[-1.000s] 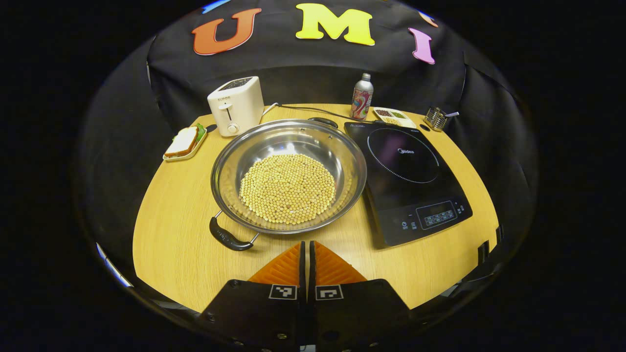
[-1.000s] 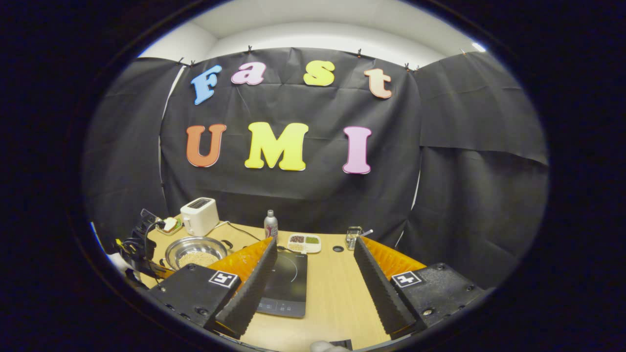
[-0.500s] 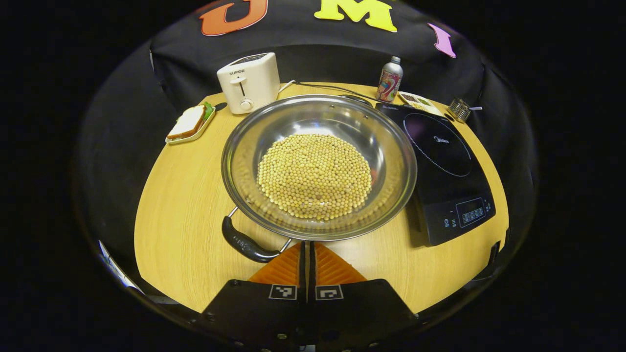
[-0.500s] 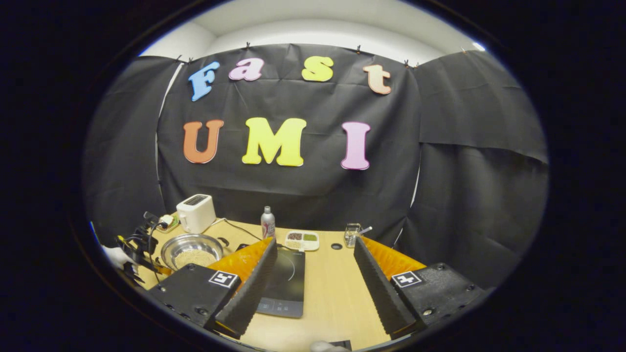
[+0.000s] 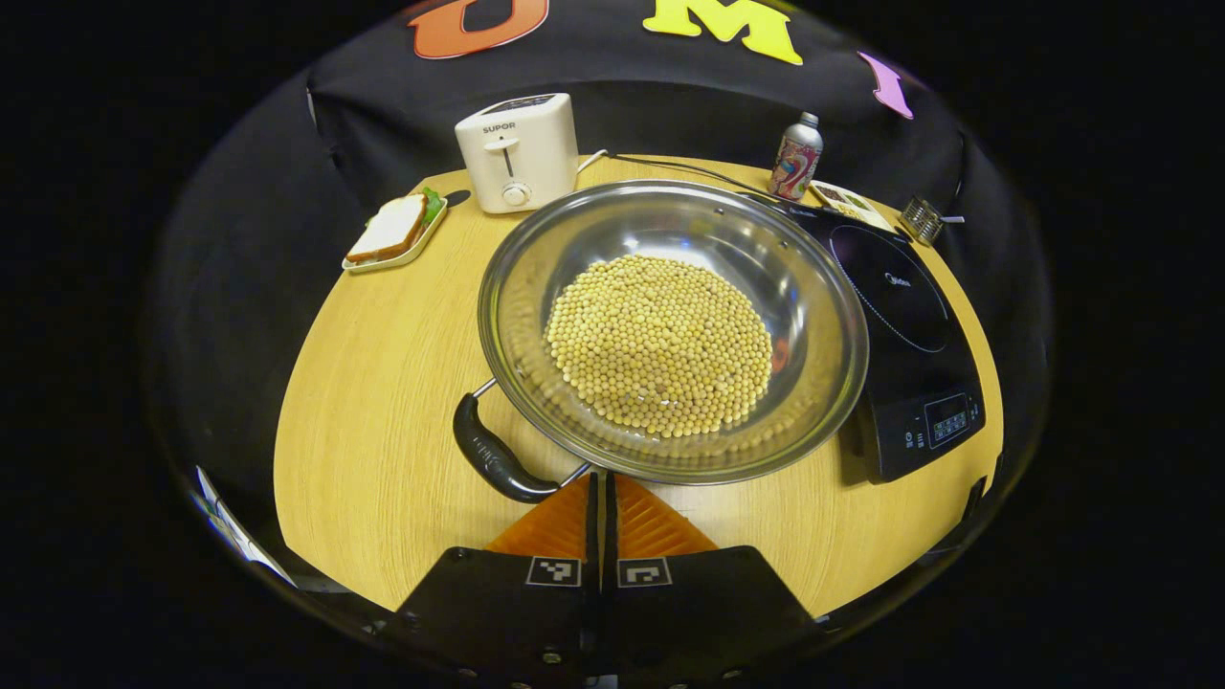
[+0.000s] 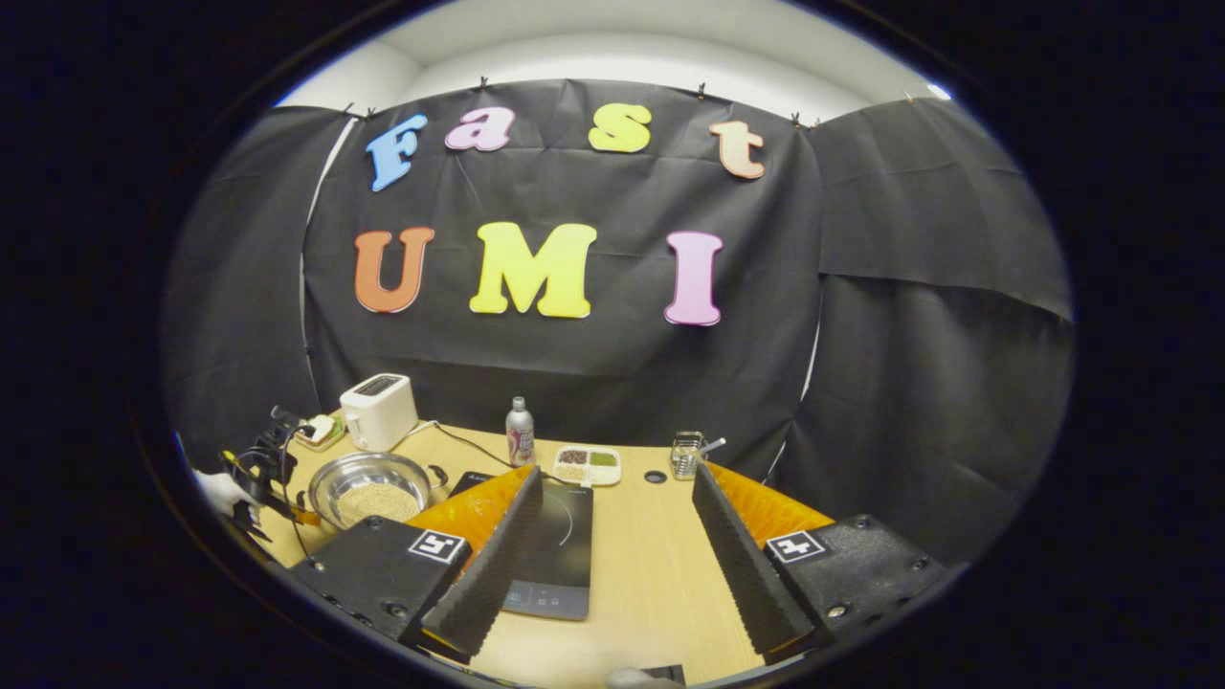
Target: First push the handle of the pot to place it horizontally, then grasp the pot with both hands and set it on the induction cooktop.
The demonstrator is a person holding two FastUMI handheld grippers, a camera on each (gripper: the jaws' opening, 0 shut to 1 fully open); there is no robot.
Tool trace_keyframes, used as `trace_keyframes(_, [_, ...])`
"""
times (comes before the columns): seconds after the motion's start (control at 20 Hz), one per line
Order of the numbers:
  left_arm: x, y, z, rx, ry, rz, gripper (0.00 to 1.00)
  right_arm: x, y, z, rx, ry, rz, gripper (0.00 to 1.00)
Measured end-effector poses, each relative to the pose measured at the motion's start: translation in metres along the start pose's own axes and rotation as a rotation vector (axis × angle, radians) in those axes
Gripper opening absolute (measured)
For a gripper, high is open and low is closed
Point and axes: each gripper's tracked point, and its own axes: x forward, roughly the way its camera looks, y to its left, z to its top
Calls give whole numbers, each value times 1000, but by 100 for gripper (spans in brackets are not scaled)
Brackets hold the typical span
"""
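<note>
Two grippers work over a round wooden surface (image 5: pixel 383 383) in a booth. In the left gripper view, the left gripper (image 5: pixel 603 488) sits low at the near edge with its fingers pressed together, nothing between them. Their tips lie just below the near rim of the pot (image 5: pixel 536 287), close to the right end of the pot's near handle (image 5: pixel 493 459).

The pot is a wide, shallow steel pan holding a heap of pale round beans (image 5: pixel 660 344). It stands near the middle of the surface. Its near handle points toward the lower left, angled rather than level across the view. The pot's right rim overlaps the left edge of the induction cooktop (image 5: pixel 909 316) in this view; whether they touch cannot be told.

Bare wood lies to the left of the pot, out to the surface's curved edge. Along the far edge stand a toaster (image 5: pixel 517 153), a sandwich on a small tray (image 5: pixel 397 230), a metal bottle (image 5: pixel 797 158), a divided dish (image 5: pixel 847 201) and a small wire holder (image 5: pixel 924 218).

In the right gripper view, the right gripper (image 6: pixel 617 536) hangs above the near right part of the surface, fingers wide apart and holding nothing. Open wood shows between them, with the cooktop just left. The left gripper and a gloved hand (image 6: pixel 222 493) appear far left, beside the pot.
</note>
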Motion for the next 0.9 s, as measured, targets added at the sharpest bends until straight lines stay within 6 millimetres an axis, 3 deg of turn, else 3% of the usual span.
trace_keyframes(0.2, [2,12,4,-24,-4,4,0,0,4,-2,-8,7,1,97])
trace_keyframes(0.25, [2,15,6,-26,-6,6,10,1,4,-2,-8,8,1,99])
trace_keyframes(0.3, [2,19,7,-28,-8,10,0,1,6,-1,-8,9,4,99])
trace_keyframes(0.35, [4,22,9,-31,-11,11,0,0,7,0,-10,7,4,99])
trace_keyframes(0.4, [5,26,11,-37,-13,12,10,0,8,1,-12,6,3,99])
trace_keyframes(0.45, [4,29,13,-42,-14,15,0,0,9,1,-13,5,5,99])
trace_keyframes(0.5, [4,33,16,-46,-17,18,0,0,10,2,-14,5,7,99])
trace_keyframes(0.55, [6,38,19,-50,-19,23,10,0,11,0,-18,8,8,99])
trace_keyframes(0.6, [6,41,21,-54,-21,27,0,0,12,0,-23,11,8,99])
trace_keyframes(0.8, [12,55,32,-80,-38,35,0,-1,14,-1,-31,22,16,99])
trace_keyframes(0.85, [12,57,34,-90,-42,37,10,-1,14,-1,-33,23,16,99])
trace_keyframes(0.9, [13,60,36,-96,-45,38,0,-1,13,-1,-34,26,17,99])
